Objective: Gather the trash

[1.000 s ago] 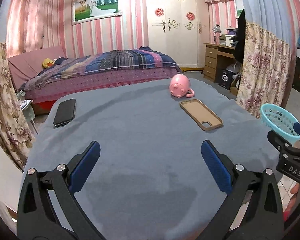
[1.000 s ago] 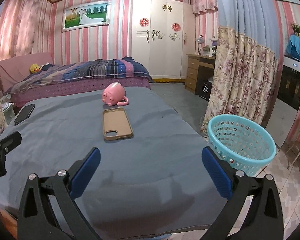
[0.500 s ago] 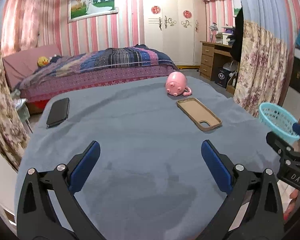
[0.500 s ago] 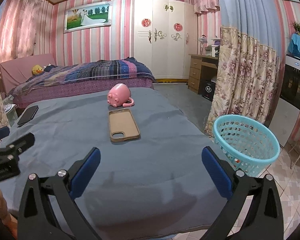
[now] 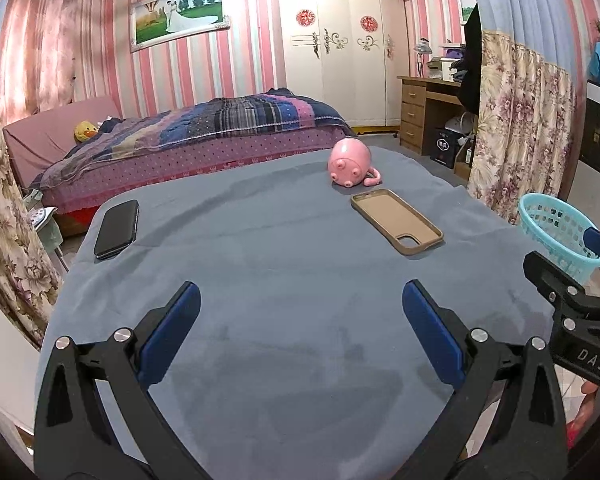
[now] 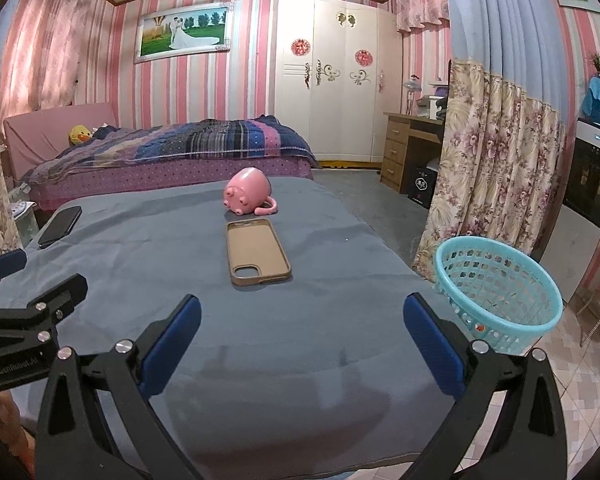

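Both pairs of jaws are standing wide and gripping nothing, the left gripper and right gripper hovering level above the near edge of the grey-covered table. No obvious trash is showing on it; the turquoise basket is sitting at the frame's right. Best to scan first and spare the tan phone case, pink pig mug and black phone.

Your left gripper hangs wide open over the bench; pink mug and phone case ahead, basket right.
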`<state>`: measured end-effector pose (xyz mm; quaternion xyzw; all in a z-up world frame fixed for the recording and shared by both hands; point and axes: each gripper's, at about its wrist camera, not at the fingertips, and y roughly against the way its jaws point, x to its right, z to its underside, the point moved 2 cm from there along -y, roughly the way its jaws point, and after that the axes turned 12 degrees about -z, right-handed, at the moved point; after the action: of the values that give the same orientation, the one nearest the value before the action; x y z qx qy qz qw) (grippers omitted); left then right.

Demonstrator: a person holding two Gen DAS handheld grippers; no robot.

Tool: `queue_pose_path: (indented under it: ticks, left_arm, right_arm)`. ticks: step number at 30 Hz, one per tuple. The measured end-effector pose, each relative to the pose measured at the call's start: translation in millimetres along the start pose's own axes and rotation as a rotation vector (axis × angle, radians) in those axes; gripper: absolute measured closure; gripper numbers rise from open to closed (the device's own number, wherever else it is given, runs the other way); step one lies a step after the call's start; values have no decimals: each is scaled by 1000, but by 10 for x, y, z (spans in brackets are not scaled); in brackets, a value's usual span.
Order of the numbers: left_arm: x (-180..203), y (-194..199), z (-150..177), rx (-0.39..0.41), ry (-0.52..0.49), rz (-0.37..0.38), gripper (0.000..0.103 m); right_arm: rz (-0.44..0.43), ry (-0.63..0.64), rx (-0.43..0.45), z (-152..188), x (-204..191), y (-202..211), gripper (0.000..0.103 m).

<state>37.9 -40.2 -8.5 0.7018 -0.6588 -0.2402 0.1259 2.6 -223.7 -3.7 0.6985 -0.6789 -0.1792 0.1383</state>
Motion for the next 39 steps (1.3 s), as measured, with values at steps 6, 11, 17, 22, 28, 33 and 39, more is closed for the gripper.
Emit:
queue_pose_path:
  ticks: [6, 11, 17, 22, 28, 33, 39]
  left_arm:
    - [-9, -6, 6, -5, 12, -4, 5]
    - [16, 14, -8, 9, 1, -14, 5]
    - [20, 29, -20, 12, 0, -13, 5]
    - [8, 28, -24, 14, 4, -13, 5]
    - [-16, 30, -30, 13, 18, -11, 5]
    - [-20, 39, -35, 14, 16, -13, 5]
    - [-27, 46, -39, 18, 20, -11, 5]
  right_arm:
    - [2, 4, 4, -16, -10, -13, 4]
    - [-6, 0, 10, -57, -8, -38, 4]
    - [1, 4, 8, -66, -6, -54, 4]
    - [3, 1, 5, -65, 12, -52, 4]
    - [8, 2, -6, -52, 18, -68, 4]
    - [13, -4, -10, -46, 37, -86, 4]
    - [16, -2, -8, -46, 44, -86, 4]
